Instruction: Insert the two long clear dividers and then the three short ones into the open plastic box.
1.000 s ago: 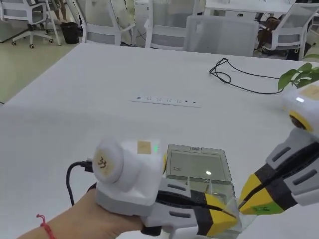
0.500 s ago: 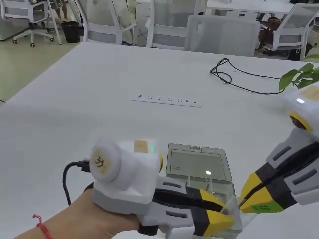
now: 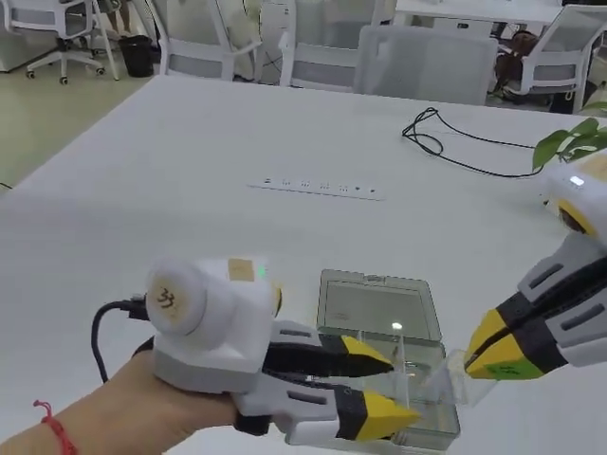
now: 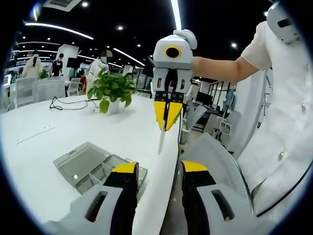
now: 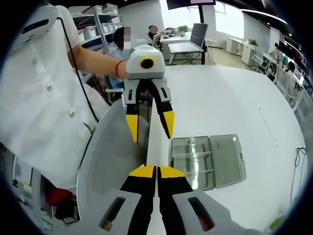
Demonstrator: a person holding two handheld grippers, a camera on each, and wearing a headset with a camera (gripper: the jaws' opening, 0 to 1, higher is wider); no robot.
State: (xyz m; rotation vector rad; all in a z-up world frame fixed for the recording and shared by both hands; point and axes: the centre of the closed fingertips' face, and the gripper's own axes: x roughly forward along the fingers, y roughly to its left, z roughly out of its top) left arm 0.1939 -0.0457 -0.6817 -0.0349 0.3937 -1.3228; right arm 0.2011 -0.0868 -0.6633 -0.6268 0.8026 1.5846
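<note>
The open clear plastic box (image 3: 423, 425) lies near the table's front edge, its lid (image 3: 377, 308) folded flat behind it; some dividers stand inside. My right gripper (image 3: 493, 353) is shut on a clear divider (image 3: 444, 381), which hangs tilted over the box's right end. In the left gripper view that divider (image 4: 162, 139) is a thin strip below the right gripper (image 4: 167, 113). My left gripper (image 3: 384, 381) is open over the box's left part, nothing between its jaws. The right gripper view has the left gripper (image 5: 149, 123) open beside the box (image 5: 191, 161).
A white power strip (image 3: 318, 188) lies mid-table and a black cable (image 3: 446, 142) curls at the back right. A green plant (image 3: 571, 142) stands at the right edge. Office chairs (image 3: 417, 62) line the far side. A person in white stands close behind the grippers.
My left gripper has opened and drawn back to the left, away from the divider. The right gripper still holds the divider in much the same place.
</note>
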